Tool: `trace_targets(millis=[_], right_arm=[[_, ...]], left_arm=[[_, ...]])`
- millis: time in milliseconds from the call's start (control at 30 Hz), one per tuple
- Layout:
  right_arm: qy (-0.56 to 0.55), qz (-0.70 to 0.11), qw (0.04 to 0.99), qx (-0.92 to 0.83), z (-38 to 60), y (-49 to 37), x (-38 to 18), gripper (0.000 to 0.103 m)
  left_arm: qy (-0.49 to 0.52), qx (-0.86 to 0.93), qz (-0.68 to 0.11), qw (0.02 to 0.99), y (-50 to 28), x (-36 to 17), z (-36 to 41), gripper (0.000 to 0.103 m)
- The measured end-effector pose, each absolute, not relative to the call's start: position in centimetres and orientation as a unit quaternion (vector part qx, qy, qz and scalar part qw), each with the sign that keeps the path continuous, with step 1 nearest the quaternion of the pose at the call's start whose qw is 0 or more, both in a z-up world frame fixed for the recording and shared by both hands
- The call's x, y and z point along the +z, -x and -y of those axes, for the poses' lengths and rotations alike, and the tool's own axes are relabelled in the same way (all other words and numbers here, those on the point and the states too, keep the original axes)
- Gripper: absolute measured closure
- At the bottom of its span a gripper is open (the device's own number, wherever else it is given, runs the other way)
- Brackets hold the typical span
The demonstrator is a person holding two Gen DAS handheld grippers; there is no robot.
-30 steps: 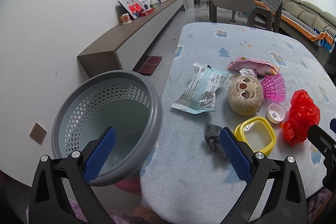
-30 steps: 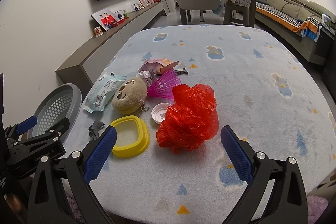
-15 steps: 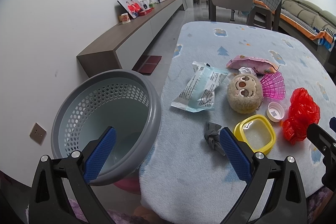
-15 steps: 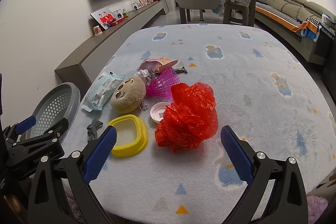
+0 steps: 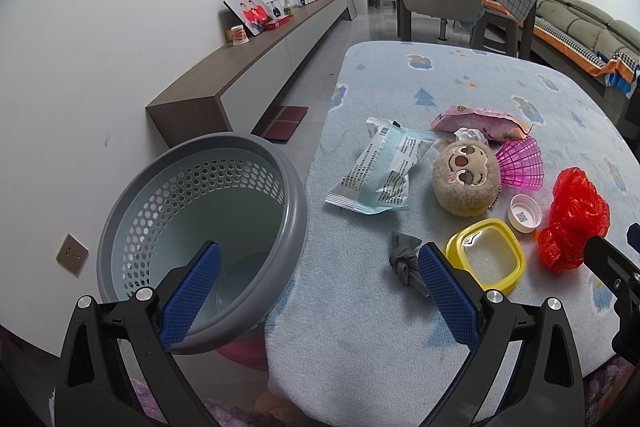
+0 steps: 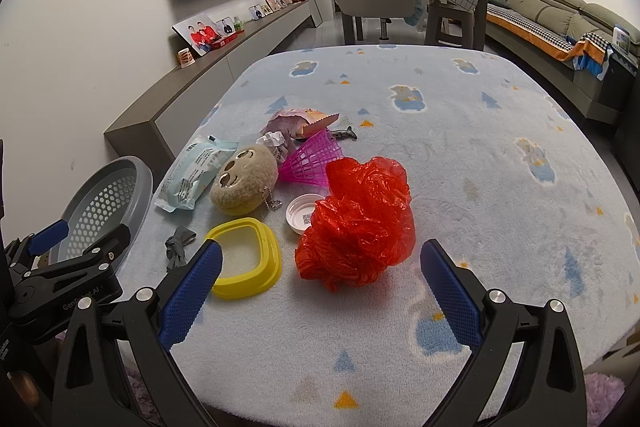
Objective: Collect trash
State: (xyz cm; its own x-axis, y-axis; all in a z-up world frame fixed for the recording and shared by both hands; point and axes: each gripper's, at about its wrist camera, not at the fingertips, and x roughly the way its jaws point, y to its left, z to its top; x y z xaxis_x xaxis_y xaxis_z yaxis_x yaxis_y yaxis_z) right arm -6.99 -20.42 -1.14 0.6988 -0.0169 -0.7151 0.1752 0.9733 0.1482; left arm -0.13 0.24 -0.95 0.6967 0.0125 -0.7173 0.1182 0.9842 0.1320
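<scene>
A crumpled red plastic bag [image 6: 358, 221] lies on the table just ahead of my open, empty right gripper [image 6: 320, 277]; it also shows in the left wrist view [image 5: 574, 217]. A pale blue wrapper [image 5: 380, 169], a pink snack packet [image 5: 480, 123], a crumpled paper [image 6: 274, 141], a white cap [image 6: 302, 214] and a grey scrap [image 5: 406, 261] lie nearby. A grey perforated basket [image 5: 200, 227] stands off the table's left edge. My left gripper [image 5: 316, 283] is open and empty, above the basket's rim and the table edge.
A plush toy [image 5: 466, 179], a yellow lid [image 5: 486, 255] and a pink plastic shell [image 5: 522, 165] sit among the trash on the fleece table cover [image 6: 480, 155]. A chair [image 6: 374, 1] stands beyond the far edge, a low cabinet [image 5: 256, 67] along the left wall.
Both grippers have drifted slightly; the objects sit a little differently in view. Nothing was taken hold of and both stay open.
</scene>
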Motion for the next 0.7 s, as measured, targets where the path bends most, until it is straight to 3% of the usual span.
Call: trace_targets(millis=[700], right_arm=[[-0.105, -0.388, 0.914, -0.055, 21.8, 7.5, -1.7, 0.008]], left_arm=[[-0.086, -0.037, -0.398, 0.912, 0.7, -1.7, 0.2, 0.006]])
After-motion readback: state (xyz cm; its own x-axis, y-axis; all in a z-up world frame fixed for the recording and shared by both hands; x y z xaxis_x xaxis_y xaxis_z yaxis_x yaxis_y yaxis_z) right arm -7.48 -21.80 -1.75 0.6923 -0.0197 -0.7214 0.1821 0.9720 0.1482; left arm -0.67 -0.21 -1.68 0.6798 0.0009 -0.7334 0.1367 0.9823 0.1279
